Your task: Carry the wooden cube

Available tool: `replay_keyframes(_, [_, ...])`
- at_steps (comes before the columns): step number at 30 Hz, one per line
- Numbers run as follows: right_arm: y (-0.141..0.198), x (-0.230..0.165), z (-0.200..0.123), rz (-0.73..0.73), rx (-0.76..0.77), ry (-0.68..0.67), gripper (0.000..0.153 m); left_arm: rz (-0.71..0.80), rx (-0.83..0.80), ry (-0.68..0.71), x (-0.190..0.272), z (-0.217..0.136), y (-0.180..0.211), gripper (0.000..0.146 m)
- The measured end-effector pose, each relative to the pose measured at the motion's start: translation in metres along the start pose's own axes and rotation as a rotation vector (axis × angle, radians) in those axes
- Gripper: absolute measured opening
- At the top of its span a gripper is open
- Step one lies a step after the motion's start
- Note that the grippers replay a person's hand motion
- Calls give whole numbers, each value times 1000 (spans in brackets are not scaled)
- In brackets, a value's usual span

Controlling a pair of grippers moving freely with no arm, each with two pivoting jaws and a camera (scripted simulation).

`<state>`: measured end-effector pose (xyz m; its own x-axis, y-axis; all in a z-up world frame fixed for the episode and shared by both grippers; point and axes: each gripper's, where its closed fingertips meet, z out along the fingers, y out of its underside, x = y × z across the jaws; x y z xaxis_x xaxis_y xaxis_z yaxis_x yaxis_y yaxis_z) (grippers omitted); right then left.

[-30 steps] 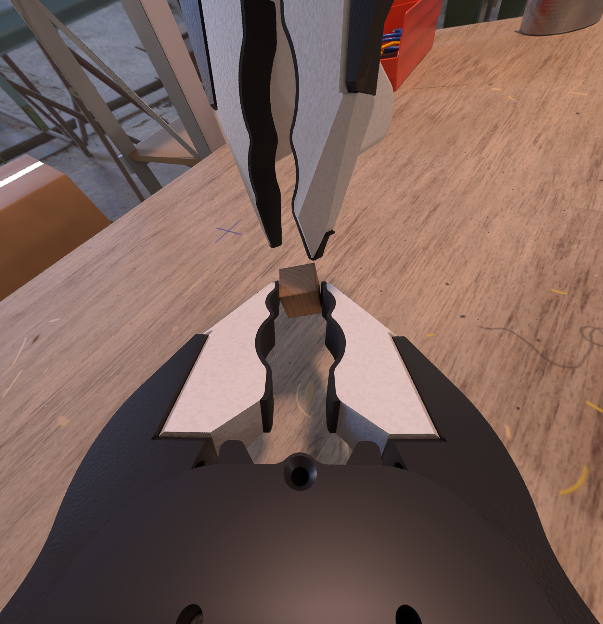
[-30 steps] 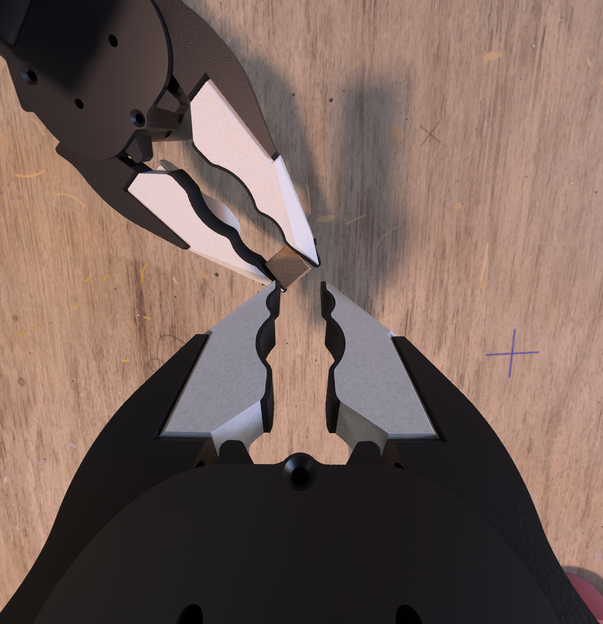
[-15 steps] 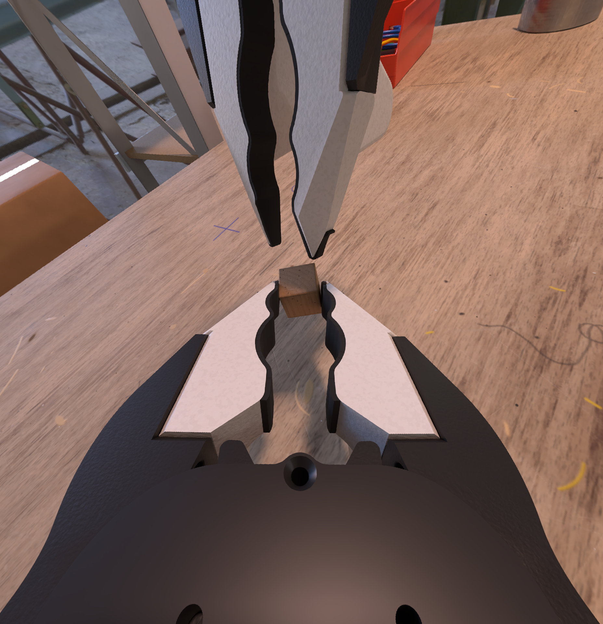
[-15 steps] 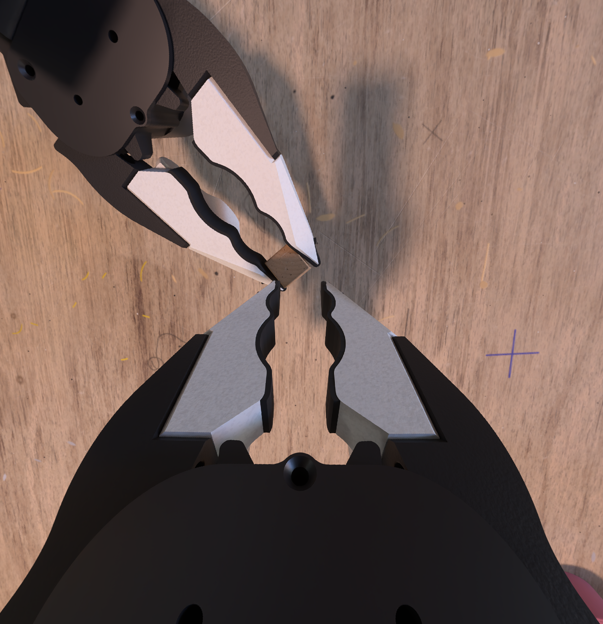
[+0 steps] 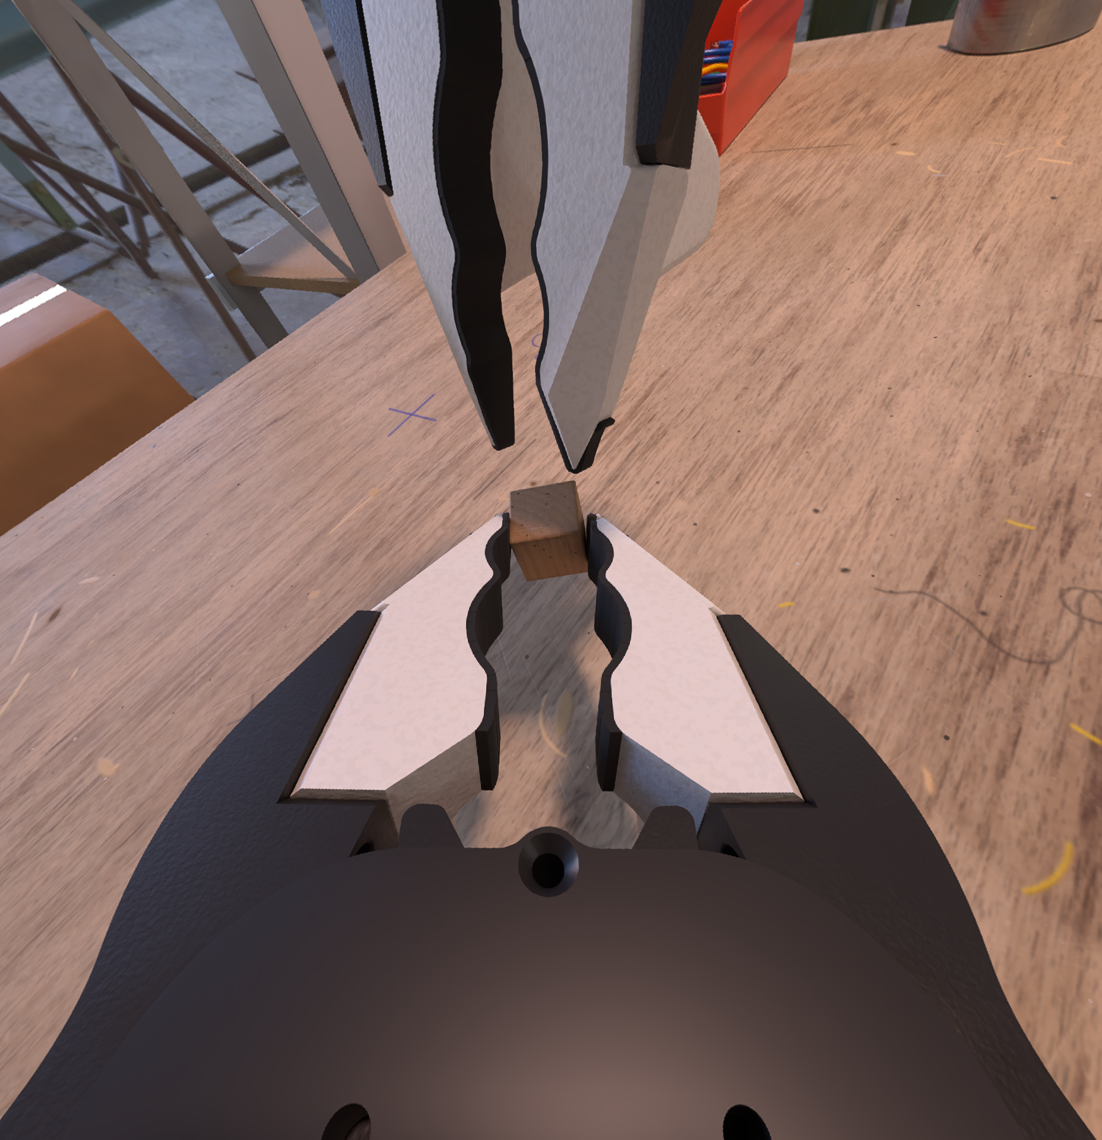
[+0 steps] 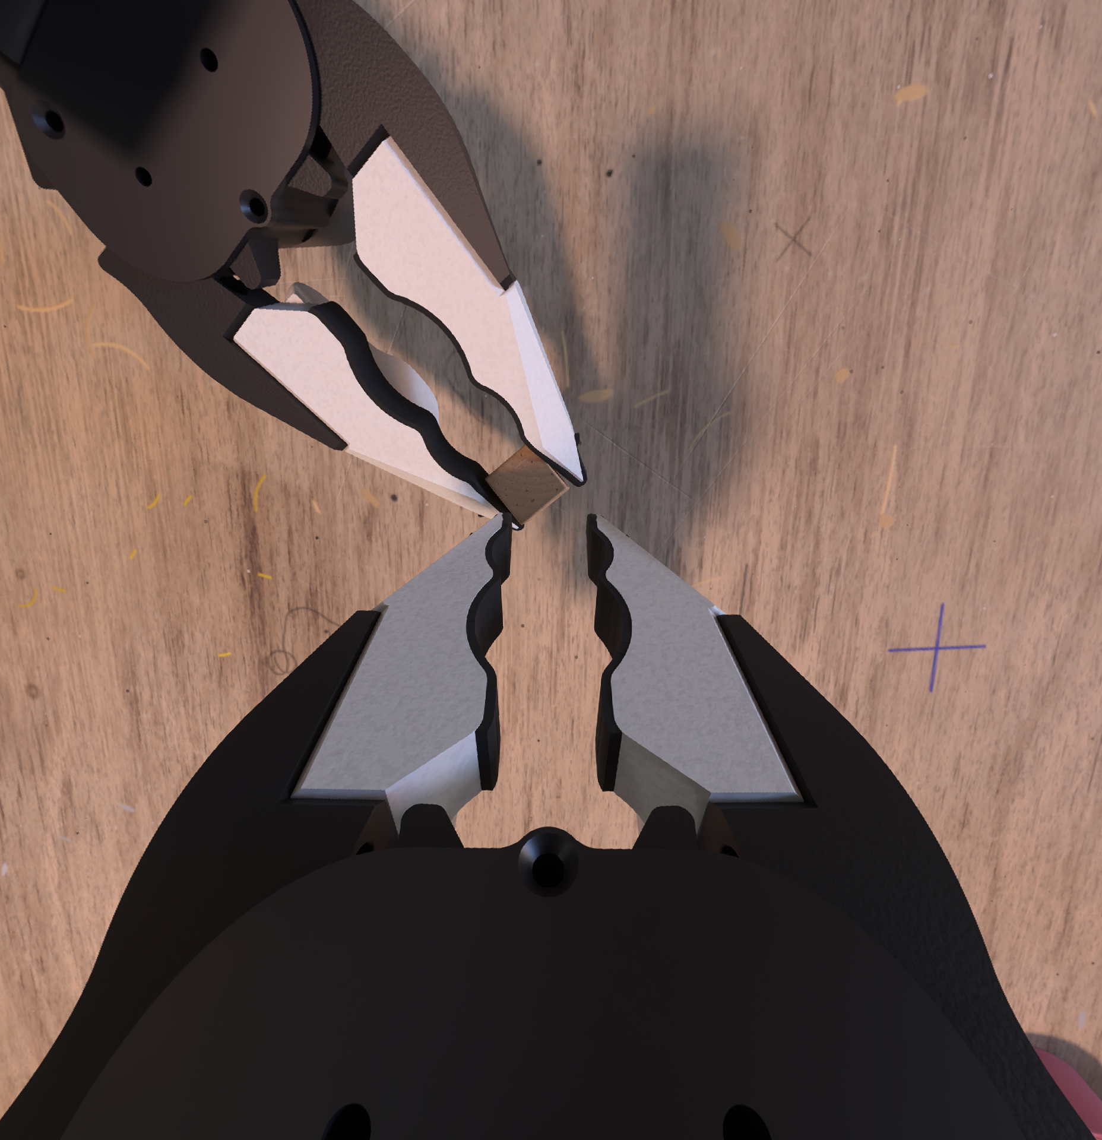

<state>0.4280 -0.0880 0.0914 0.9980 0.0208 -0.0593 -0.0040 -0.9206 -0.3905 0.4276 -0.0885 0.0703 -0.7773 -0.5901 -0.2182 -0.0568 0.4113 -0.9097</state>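
Note:
The small wooden cube (image 5: 547, 530) is clamped between the fingertips of my left gripper (image 5: 548, 524), which holds it above the wooden table (image 5: 844, 370). My right gripper (image 5: 539, 450) points down, with its tips just above and behind the cube and not touching it. In the right wrist view, my right gripper (image 6: 548, 524) is partly open and empty. There the cube (image 6: 526, 489) sits in the left gripper (image 6: 533, 493), just ahead of the right gripper's left fingertip.
A red bin with coloured wires (image 5: 746, 68) and a grey metal object (image 5: 1023, 24) stand at the table's far side. An orange box (image 5: 61, 395) and a metal frame (image 5: 166, 173) lie beyond the left edge. Purple crosses (image 5: 413, 414) (image 6: 936, 648) mark the table.
Almost nothing has changed. Both grippers hold their poses with only a very slight drift, and the cube stays clamped in the left gripper.

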Motion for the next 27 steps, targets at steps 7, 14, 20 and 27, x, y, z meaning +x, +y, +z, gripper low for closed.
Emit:
replay_keyframes(7, [0, 0, 1, -1, -4, -8, 24, -4, -2, 2, 0, 0, 1, 24])
replay_keyframes(14, [0, 1, 1, 9, 1, -15, 24, -4, -4, 4, -1, 1, 1, 24])
replay_keyframes(20, [0, 0, 2, 13, -10, -22, 24, -10, -5, 1, -2, 1, 2, 24])
replay_keyframes(27, [-1, 0, 2, -2, -19, -17, 24, -12, -6, 1, -2, 0, 3, 24])
